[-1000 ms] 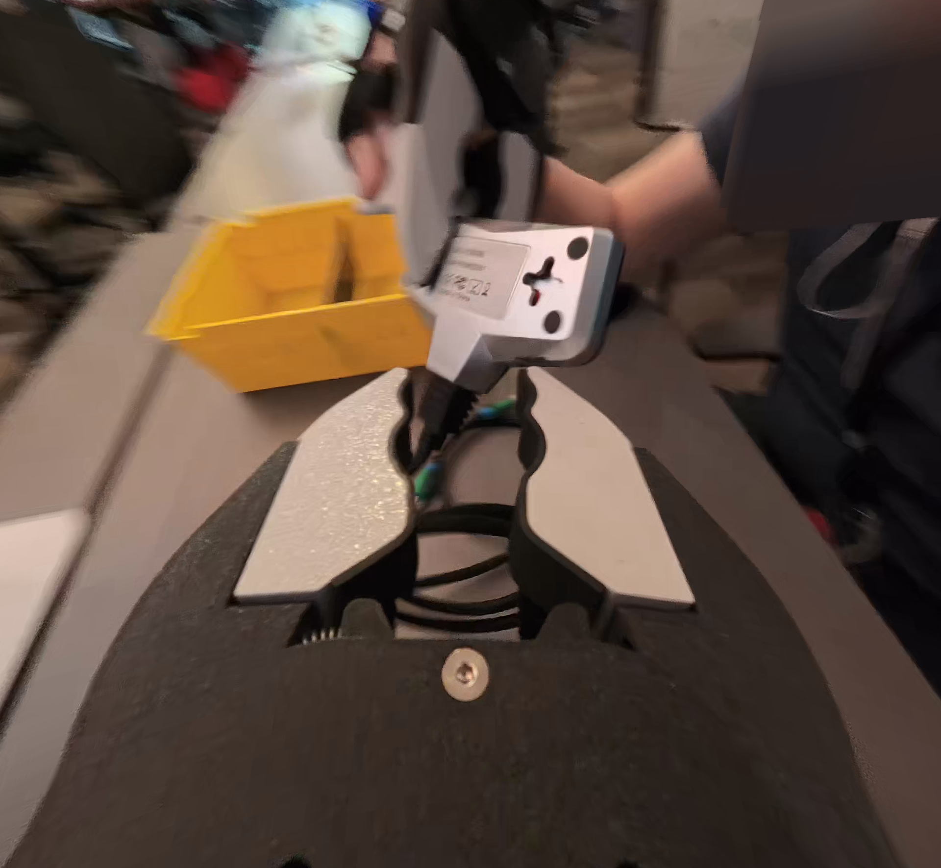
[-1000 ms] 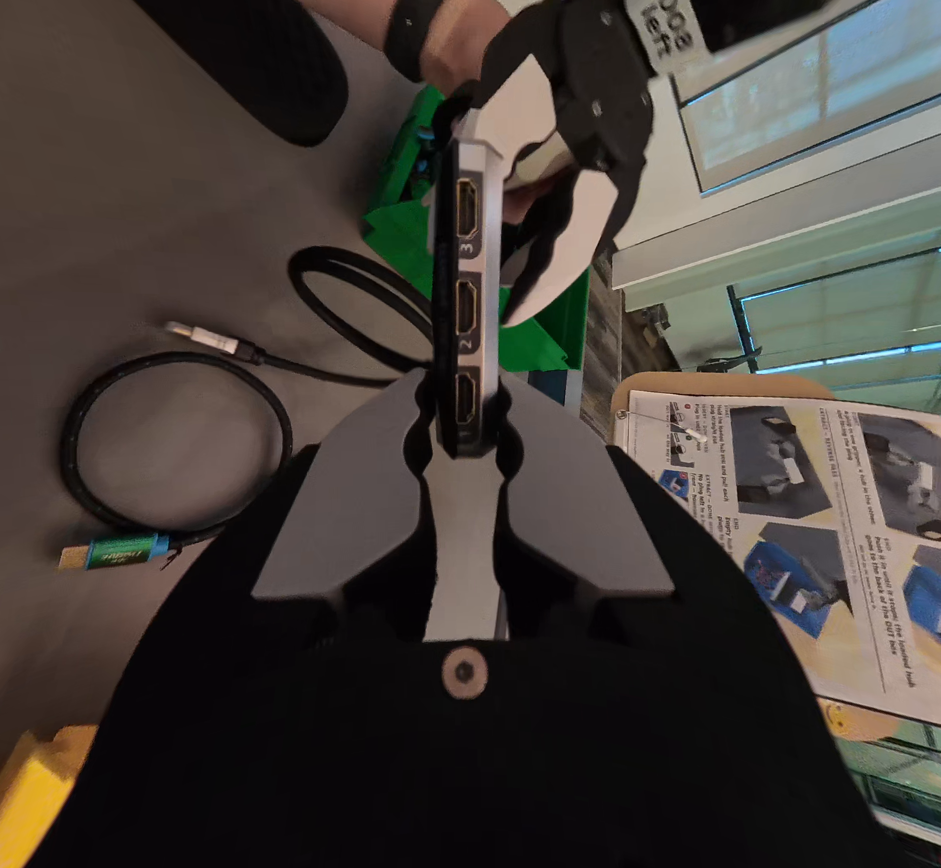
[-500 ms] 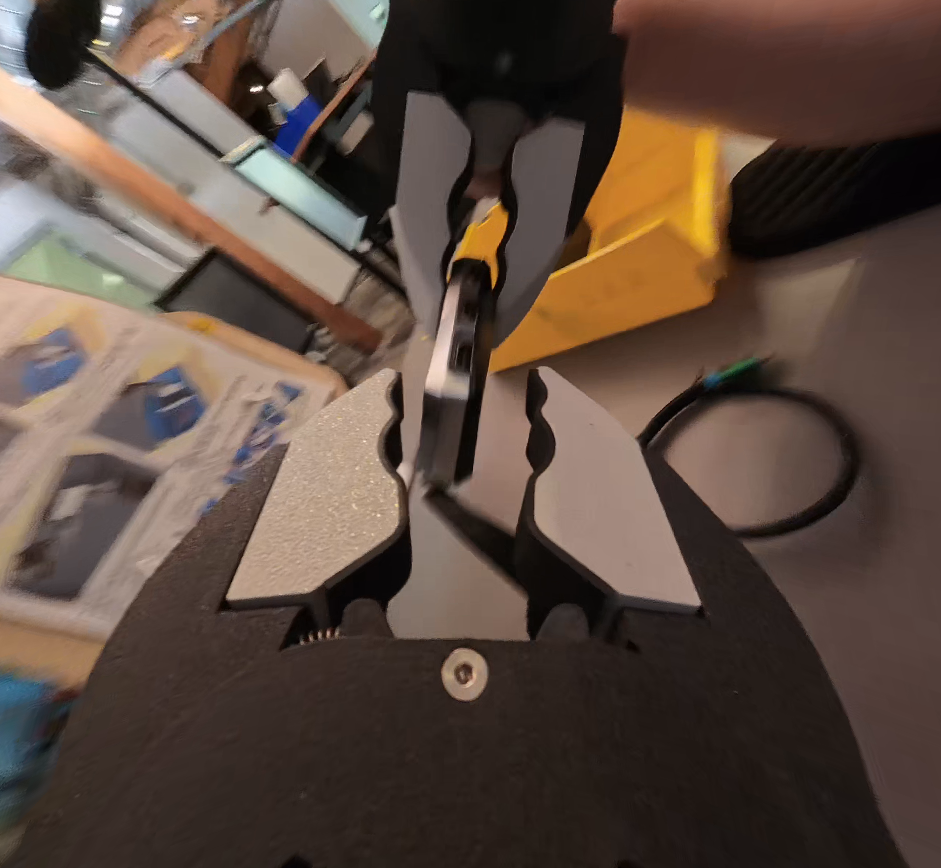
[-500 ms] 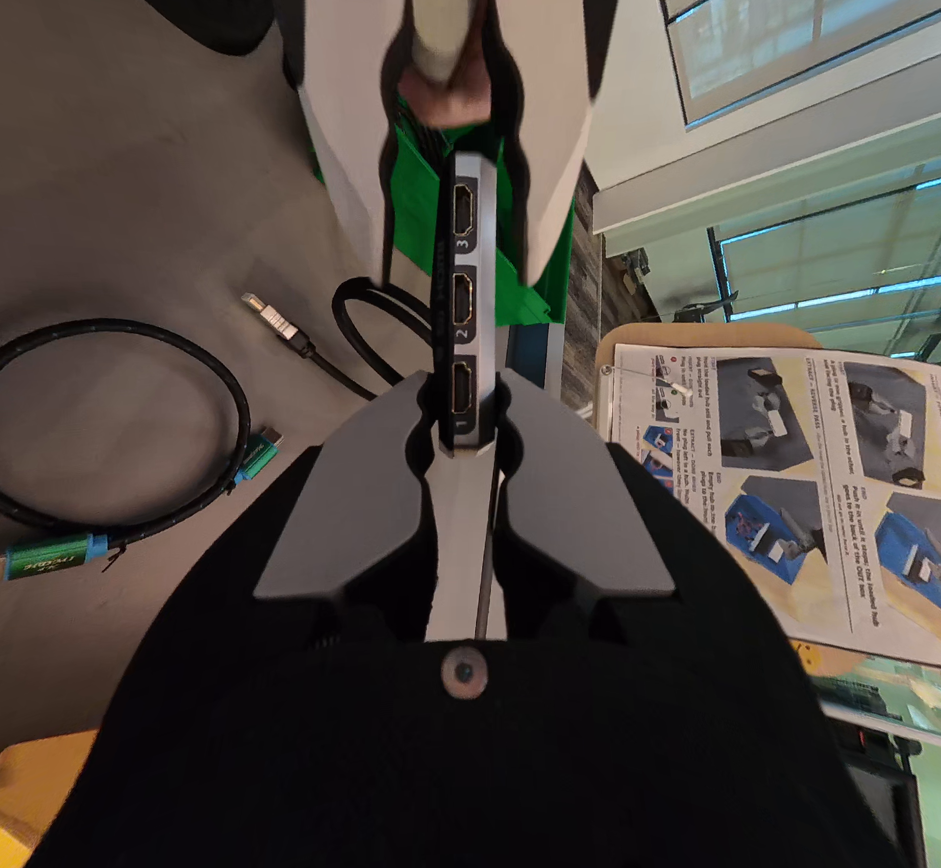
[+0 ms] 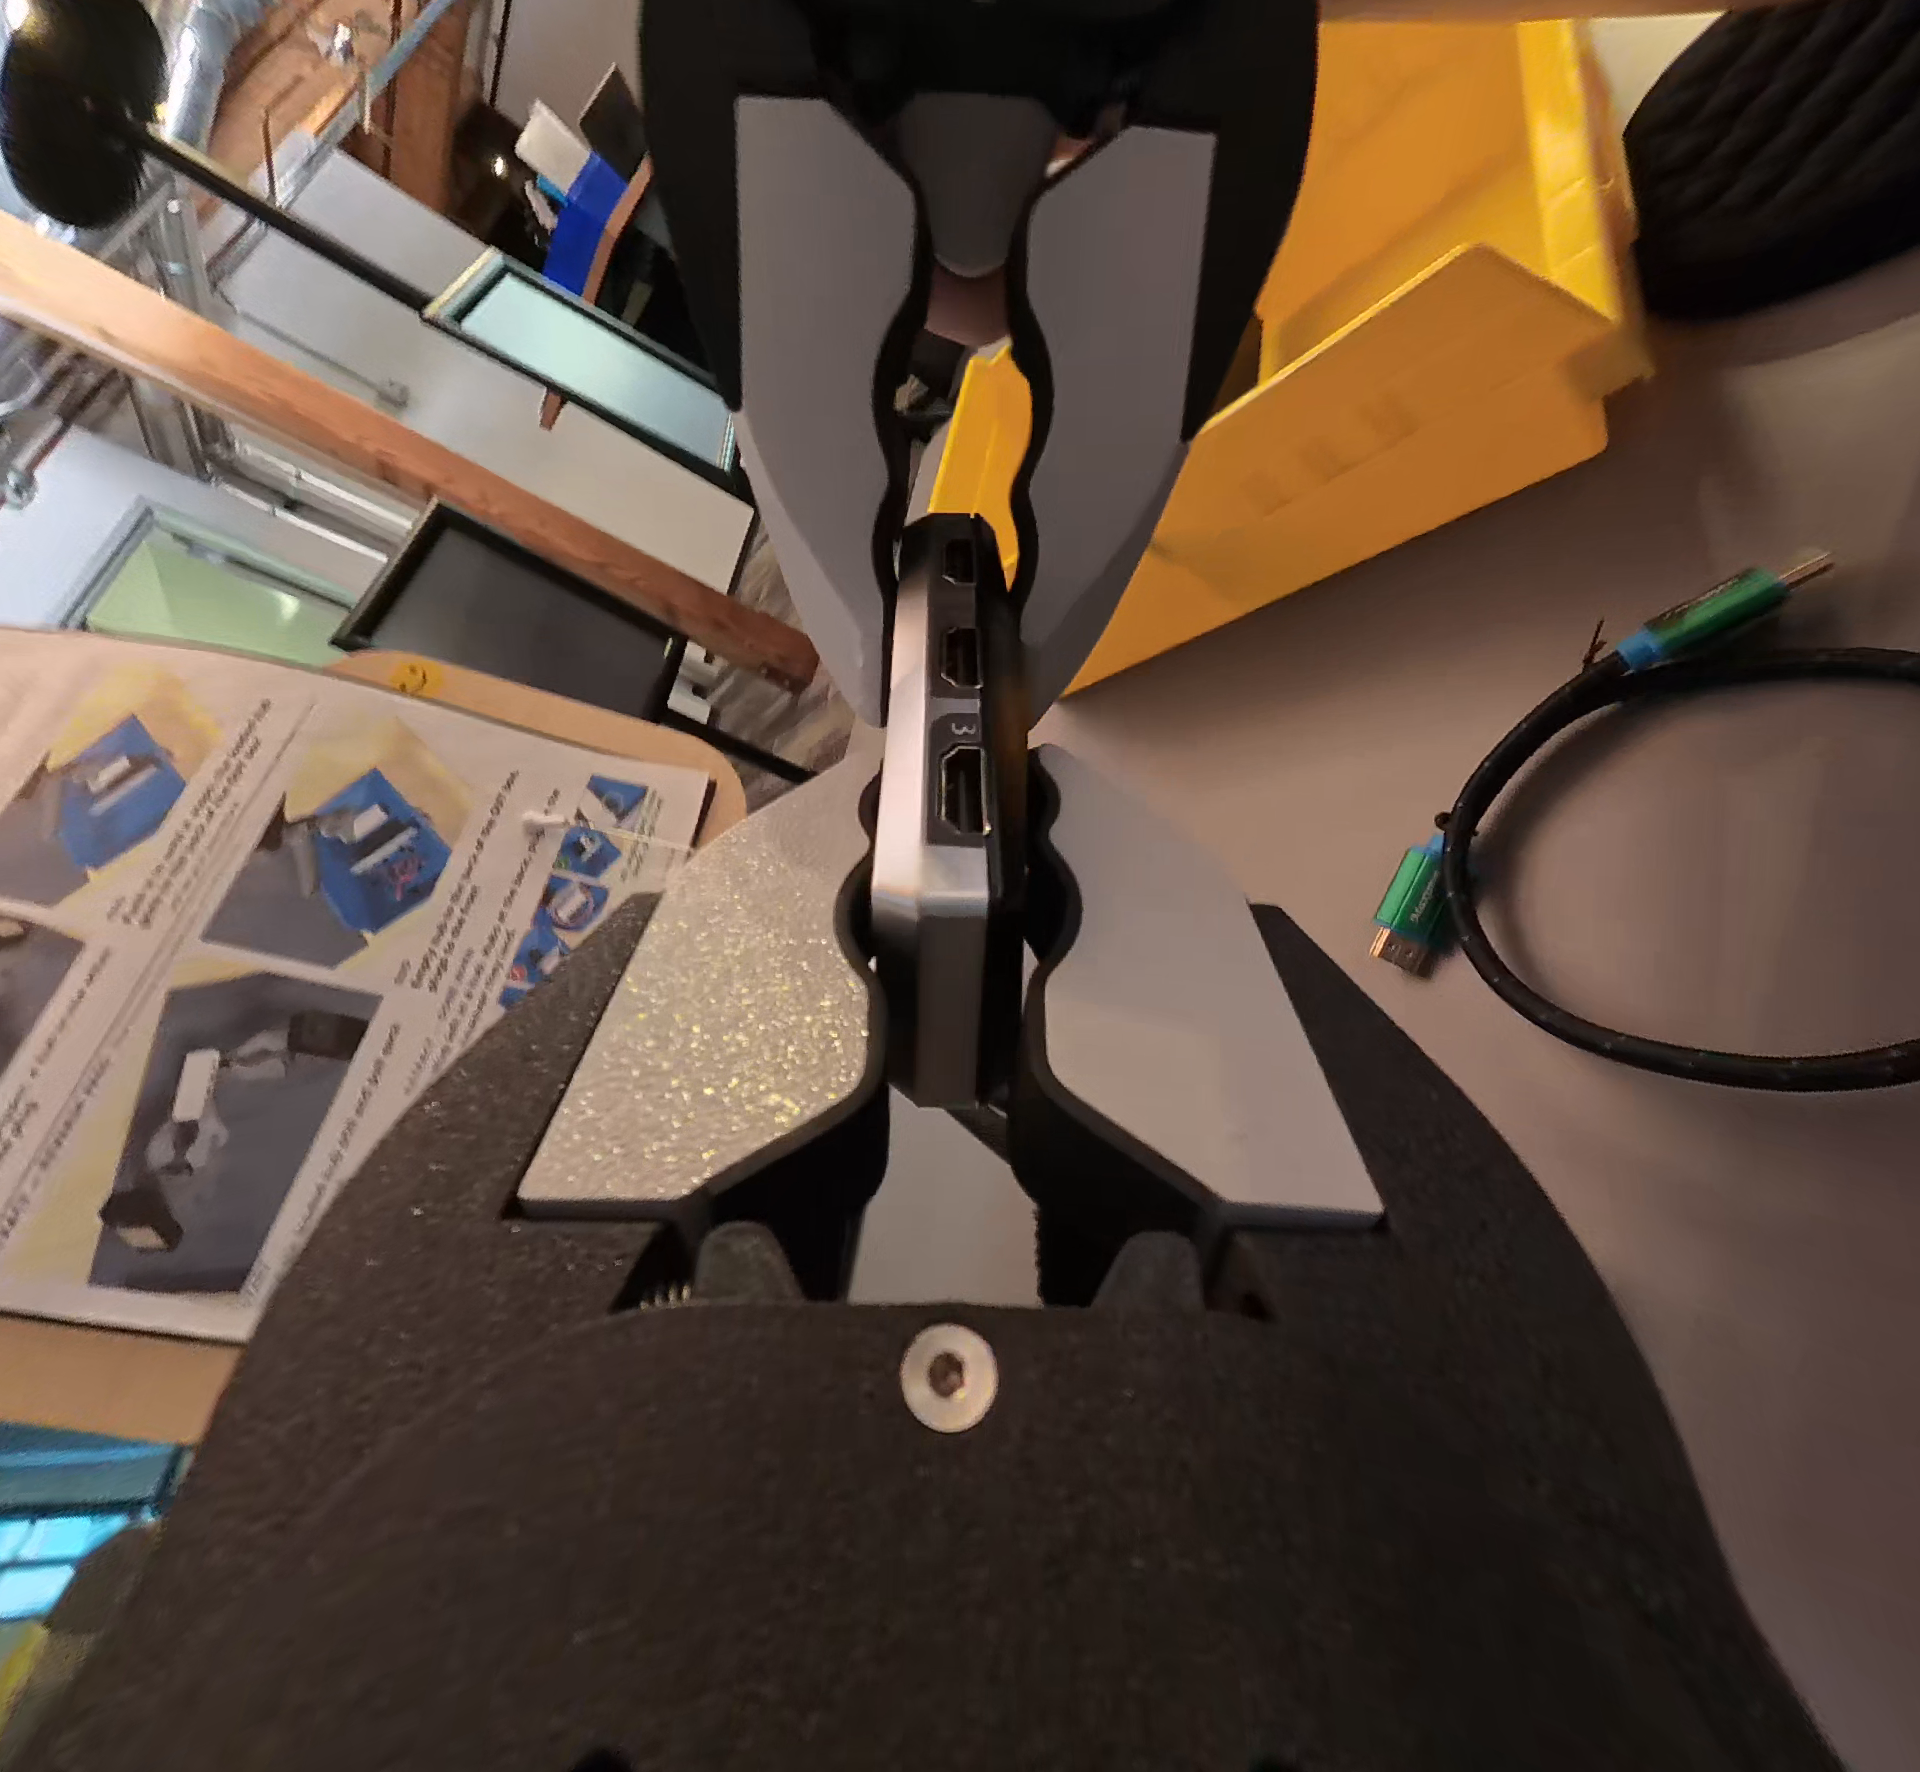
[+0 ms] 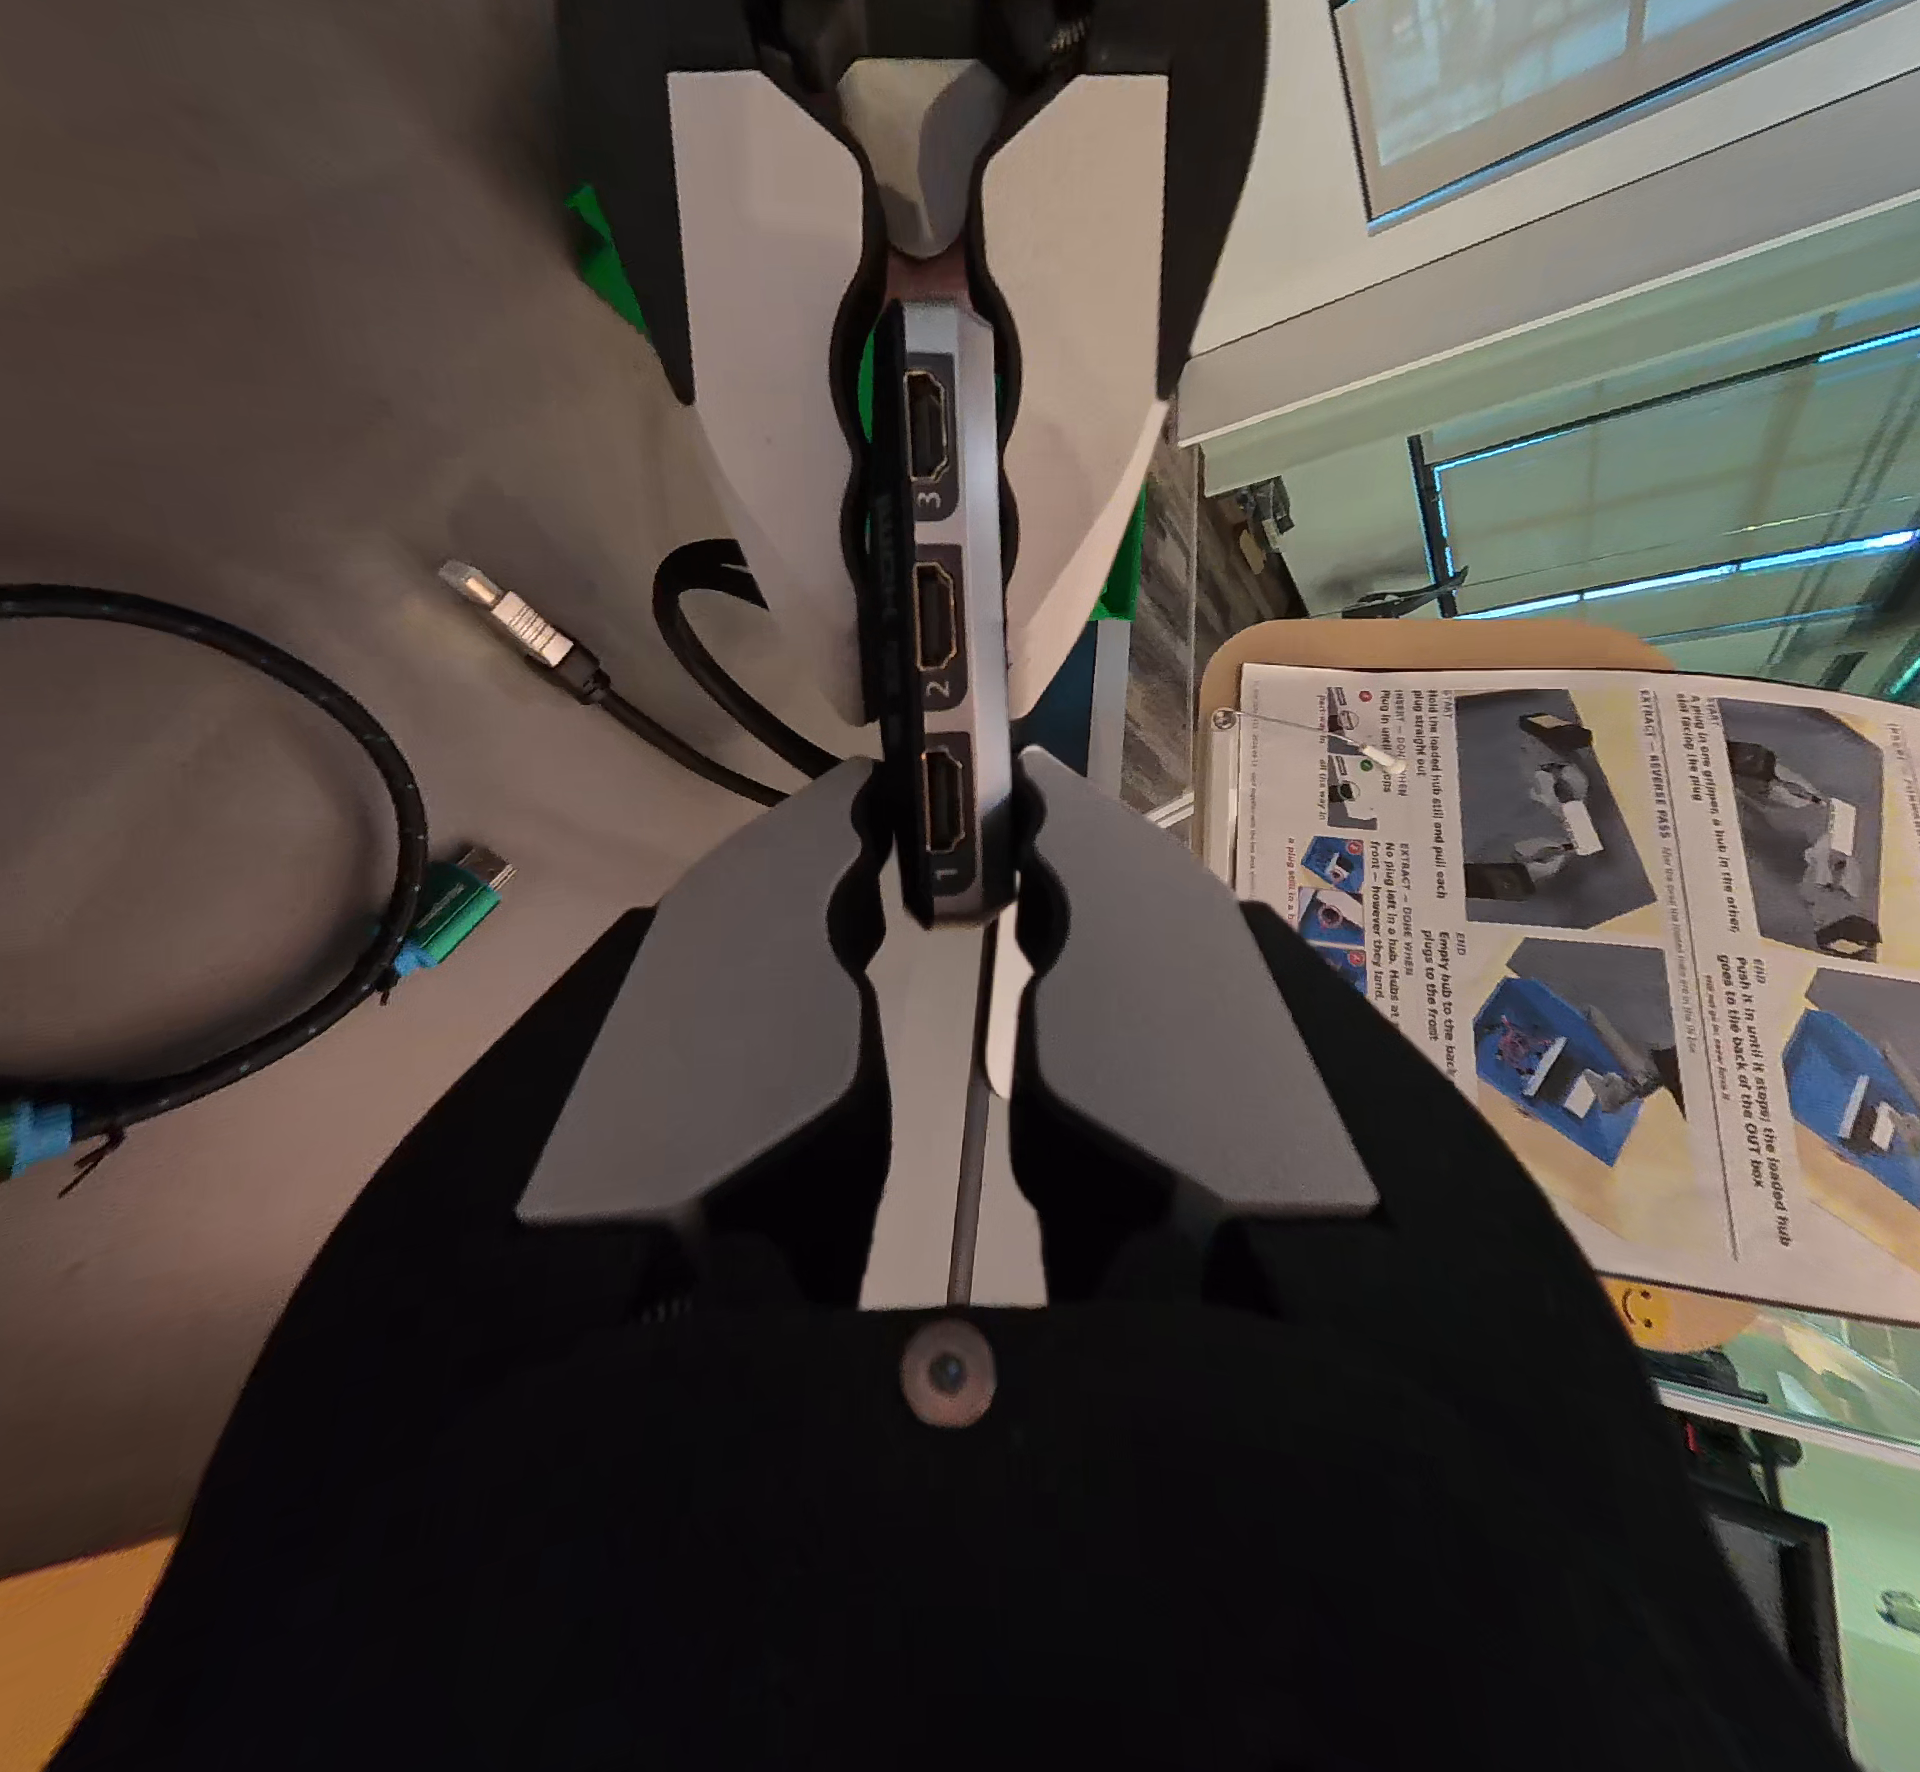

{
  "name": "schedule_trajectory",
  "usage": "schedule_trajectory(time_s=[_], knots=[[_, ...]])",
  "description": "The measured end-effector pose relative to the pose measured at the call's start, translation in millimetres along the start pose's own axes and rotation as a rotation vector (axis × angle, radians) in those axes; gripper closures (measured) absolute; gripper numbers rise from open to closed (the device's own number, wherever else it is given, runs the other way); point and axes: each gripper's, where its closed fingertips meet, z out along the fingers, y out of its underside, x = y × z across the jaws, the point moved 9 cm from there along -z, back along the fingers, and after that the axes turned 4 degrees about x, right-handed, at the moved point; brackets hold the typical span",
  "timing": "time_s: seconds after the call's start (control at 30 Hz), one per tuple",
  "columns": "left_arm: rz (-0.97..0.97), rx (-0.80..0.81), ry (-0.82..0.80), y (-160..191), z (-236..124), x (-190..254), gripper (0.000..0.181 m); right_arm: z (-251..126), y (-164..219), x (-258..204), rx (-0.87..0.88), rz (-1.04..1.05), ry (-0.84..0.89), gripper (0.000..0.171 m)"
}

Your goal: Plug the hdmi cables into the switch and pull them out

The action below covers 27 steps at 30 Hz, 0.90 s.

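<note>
Left gripper (image 5: 951, 849) and right gripper (image 6: 945, 839) clamped, tips facing.

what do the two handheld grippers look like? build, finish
Both match: left gripper and right gripper have a rough black, flared body, one silver screw on the centreline, and two flat grey fingers with wavy, black-lined inner edges. No cables show on either.

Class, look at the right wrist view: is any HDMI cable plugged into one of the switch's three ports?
No: all three ports on the switch show open and unfilled, and the cables lie loose on the table.
</note>
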Motion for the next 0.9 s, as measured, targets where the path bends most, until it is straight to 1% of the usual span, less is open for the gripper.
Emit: schedule_trajectory(time_s=[0.1, 0.17, 0.23, 0.37, 0.5, 0.57, 0.6, 0.67, 0.7, 0.77, 0.83, 0.9], knots=[[-0.041, -0.009, -0.024, 5, -4, -4, 0.159, 2, 5, 4, 0.022, 0.024, 0.070, 0.143], [-0.074, -0.027, -0.044, 9, -8, -9, 0.159, -2, 9, 11, 0.019, 0.097, 0.131, 0.135], [-0.103, -0.063, -0.078, 16, -12, -16, 0.159, -8, 13, 19, 0.003, 0.164, 0.192, 0.134], [-0.126, -0.105, -0.153, 25, -18, -26, 0.159, -12, 14, 30, -0.041, 0.393, 0.249, 0.136], [-0.124, -0.115, -0.208, 23, -24, -33, 0.159, -5, 13, 22, -0.133, 0.655, 0.272, 0.136], [-0.147, -0.113, -0.219, 24, -26, -37, 0.159, 0, 8, 7, -0.177, 0.696, 0.288, 0.136], [-0.153, -0.105, -0.225, 24, -28, -38, 0.159, 3, 5, -8, -0.207, 0.678, 0.285, 0.136], [-0.168, -0.083, -0.221, 23, -31, -41, 0.159, 11, 6, -45, -0.273, 0.619, 0.275, 0.137], [-0.174, -0.073, -0.222, 21, -32, -43, 0.159, 16, 8, -65, -0.309, 0.605, 0.244, 0.138], [-0.180, -0.052, -0.220, 17, -36, -44, 0.159, 26, 14, -97, -0.358, 0.648, 0.201, 0.140], [-0.196, -0.023, -0.207, 13, -38, -45, 0.159, 34, 20, -116, -0.378, 0.714, 0.183, 0.143], [-0.246, 0.029, -0.178, 8, -41, -46, 0.159, 37, 28, -126, -0.437, 0.732, 0.192, 0.145]])
